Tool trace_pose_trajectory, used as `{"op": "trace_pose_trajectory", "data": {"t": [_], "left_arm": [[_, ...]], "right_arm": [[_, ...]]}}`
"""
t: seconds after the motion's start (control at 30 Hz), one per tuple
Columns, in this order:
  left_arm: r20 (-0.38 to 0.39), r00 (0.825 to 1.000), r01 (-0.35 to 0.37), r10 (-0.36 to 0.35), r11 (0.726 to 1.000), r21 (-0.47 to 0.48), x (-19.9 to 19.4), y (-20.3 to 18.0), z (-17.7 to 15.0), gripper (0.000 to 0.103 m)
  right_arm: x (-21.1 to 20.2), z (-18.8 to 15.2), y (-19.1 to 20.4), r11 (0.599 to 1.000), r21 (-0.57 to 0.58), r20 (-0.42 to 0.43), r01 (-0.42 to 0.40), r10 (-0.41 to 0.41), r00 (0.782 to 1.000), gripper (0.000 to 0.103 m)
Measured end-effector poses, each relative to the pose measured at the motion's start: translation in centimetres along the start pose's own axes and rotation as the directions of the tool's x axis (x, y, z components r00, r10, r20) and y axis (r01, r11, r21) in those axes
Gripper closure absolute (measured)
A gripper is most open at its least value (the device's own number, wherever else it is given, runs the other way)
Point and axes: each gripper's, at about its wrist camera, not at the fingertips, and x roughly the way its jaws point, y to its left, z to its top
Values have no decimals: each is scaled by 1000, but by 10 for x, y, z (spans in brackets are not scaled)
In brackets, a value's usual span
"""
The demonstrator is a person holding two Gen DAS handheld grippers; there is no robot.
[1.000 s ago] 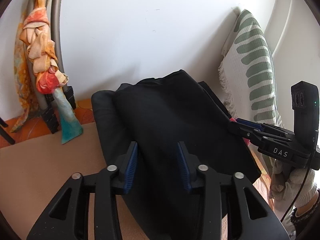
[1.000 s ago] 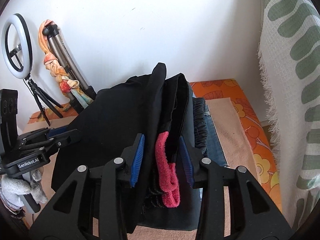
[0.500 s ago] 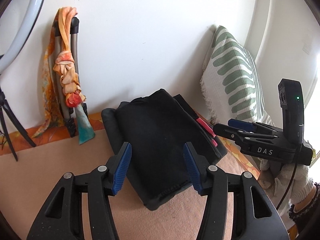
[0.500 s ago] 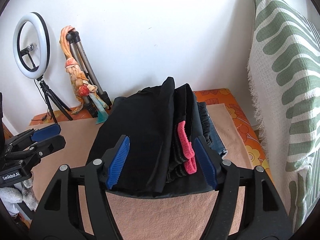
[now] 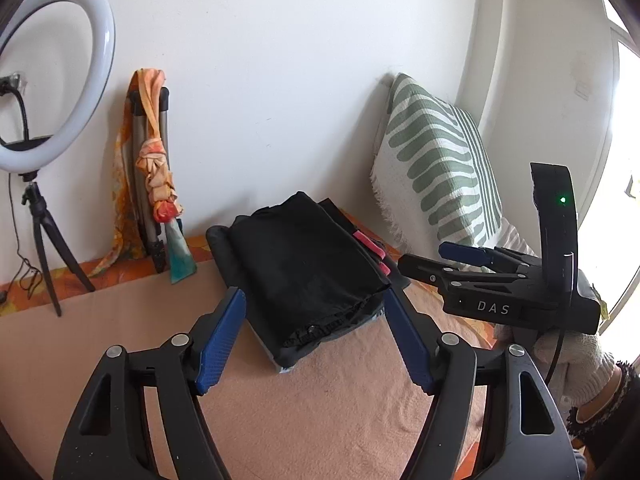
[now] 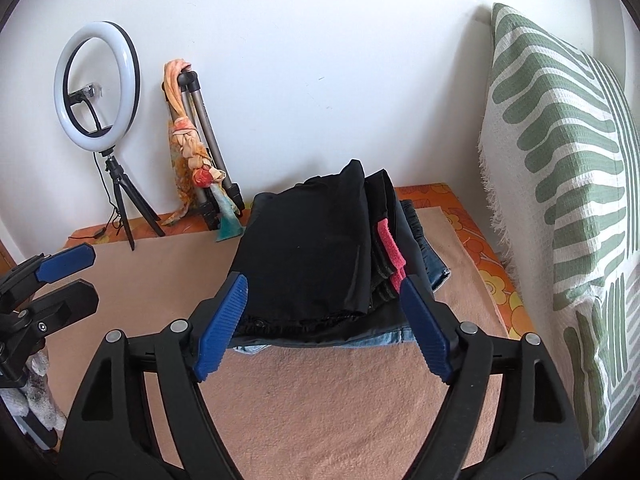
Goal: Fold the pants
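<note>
The black pants (image 6: 308, 256) lie folded atop a stack of clothes (image 6: 416, 276) on the bed (image 6: 340, 400) near the wall. Soft, limp, light, I judge — best taken by the near hem. My left tool (image 5: 316, 340) and right tool (image 6: 324, 328) both hang released, holding nothing. Lower layers are mostly hidden — unidentifiable.

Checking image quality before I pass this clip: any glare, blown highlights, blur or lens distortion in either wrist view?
Left wrist view: window at the right edge is blown out white; ring light glows without flare; folded black pants are sharp but nearly detailless. Right wrist view: even light, no blown area; strong fisheye bends the striped cushion; dark vignette in the corners. No motion blur in either.
</note>
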Motion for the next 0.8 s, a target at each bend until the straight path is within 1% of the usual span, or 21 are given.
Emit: {"op": "trace_pose_trajectory", "data": {"t": [0.03,0.07,0.1,0.23,0.5,0.8], "left_arm": [[-1,1000,3,-3,1000,6,-4,-1,-2,25],[4,1000,1,-1,1000,12,-8,-2,-4,22],[11,1000,-1,1,1000,19,-14,-4,-6,22],[20,999,-29,28,999,32,-28,-6,-15,21],[14,996,-88,87,994,60,-50,-6,-39,18],[6,994,-111,111,992,54,-70,0,-61,18]], "right_arm": [[-4,-2,2,1000,-1,5,7,-7,1000,22],[-8,-4,5,1000,-2,12,15,-15,1000,21],[-13,-6,8,1000,-3,22,25,-25,999,20],[-30,-16,20,999,-2,57,43,-43,997,8],[-44,-39,50,995,-76,65,57,-52,997,3],[-53,-61,69,997,-65,68,46,-41,997,0]]}}
